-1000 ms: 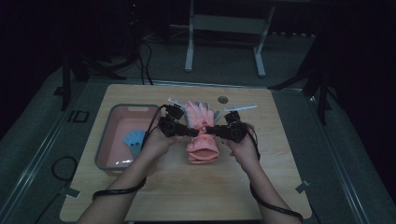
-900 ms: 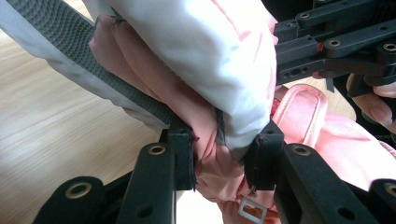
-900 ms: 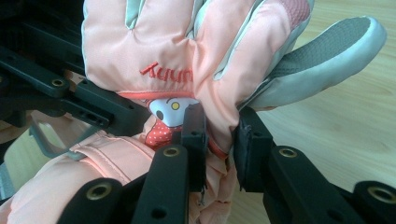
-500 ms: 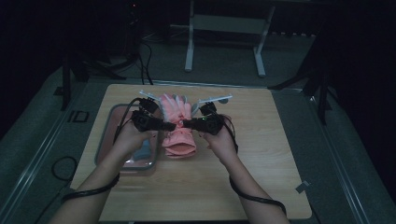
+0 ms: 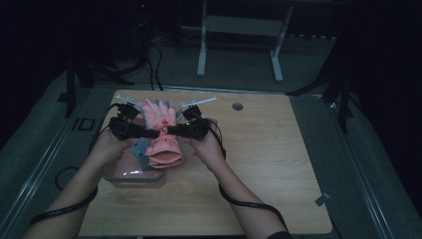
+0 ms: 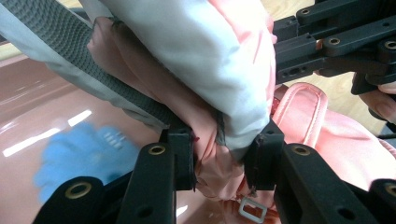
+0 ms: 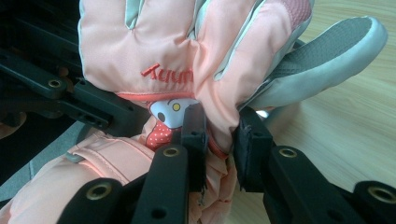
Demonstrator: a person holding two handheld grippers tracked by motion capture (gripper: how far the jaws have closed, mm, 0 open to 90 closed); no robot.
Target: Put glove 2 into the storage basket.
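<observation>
A pink padded glove is held up between the two grippers, over the right edge of a pink plastic tub that sits at the left of the wooden table. Its fingers point away from the person and its cuff hangs toward them, just above the tub's right wall. The left gripper pinches the glove from the tub side; in the left gripper view its jaws are nearly closed on a bunched fold of pink and pale grey fabric, with a grey grip strip running across above. The right gripper pinches the glove from the side away from the tub; in the right gripper view its jaws are nearly closed on fabric just below the red stitched lettering, beside a small cartoon patch, with the thumb sticking out to the right. A blue glove lies inside the tub, below the pink one.
</observation>
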